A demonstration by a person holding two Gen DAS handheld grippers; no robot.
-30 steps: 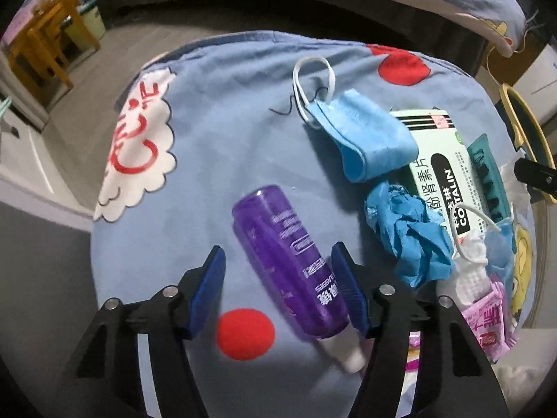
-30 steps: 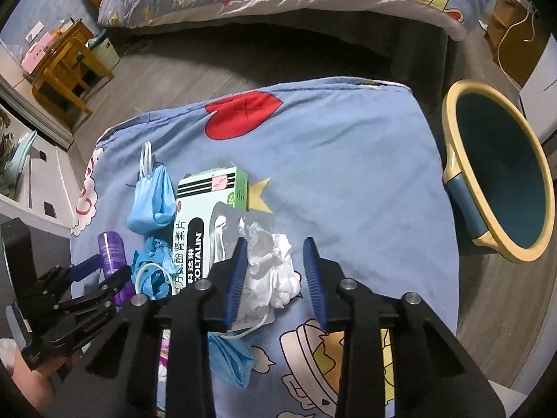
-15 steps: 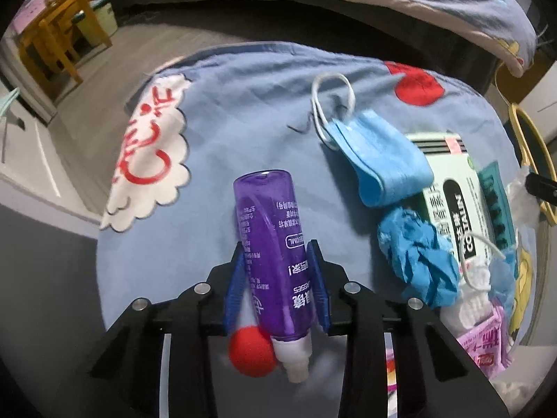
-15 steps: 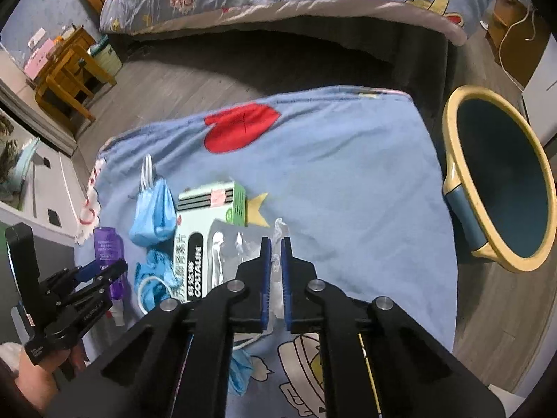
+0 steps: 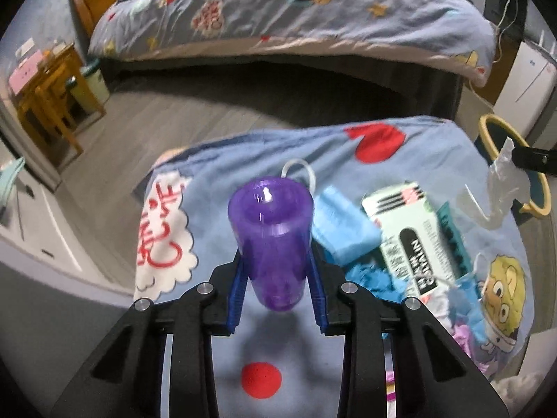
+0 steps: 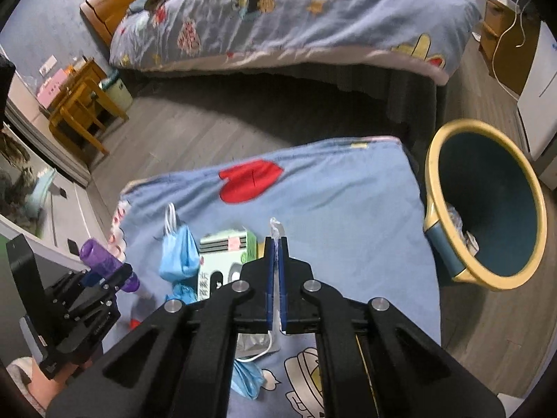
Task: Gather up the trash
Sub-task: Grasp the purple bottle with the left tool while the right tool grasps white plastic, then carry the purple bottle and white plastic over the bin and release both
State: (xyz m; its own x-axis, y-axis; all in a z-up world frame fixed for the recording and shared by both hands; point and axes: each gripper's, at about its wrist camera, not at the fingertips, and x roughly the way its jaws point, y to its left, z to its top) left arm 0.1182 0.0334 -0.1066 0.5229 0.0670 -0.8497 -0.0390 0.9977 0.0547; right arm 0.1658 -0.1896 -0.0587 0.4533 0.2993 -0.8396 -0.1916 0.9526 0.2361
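My left gripper [image 5: 275,261] holds a purple bottle [image 5: 271,240] lifted off the blue cloth, base towards the camera; its jaws are still closing, with the pads pressed on the bottle's sides. My right gripper [image 6: 276,244] is shut on a crumpled white plastic wrapper [image 6: 275,226], which pokes out above the pads and hangs below them. The left wrist view shows that wrapper [image 5: 501,181] dangling in the air at the right. The right wrist view shows the bottle [image 6: 104,259] raised at the far left. A yellow-rimmed bin [image 6: 431,181] stands on the floor to the right of the table.
On the blue cartoon cloth [image 6: 348,209] lie a blue face mask [image 5: 343,233], a green and white box [image 5: 410,230], a crumpled blue glove [image 5: 369,278] and more scraps near the right edge. A bed [image 6: 296,17] lies beyond, with wooden furniture [image 6: 76,104] at far left.
The left jaws closed on the purple bottle and lifted it off the cloth. The right jaws closed on the white wrapper and raised it from the pile.
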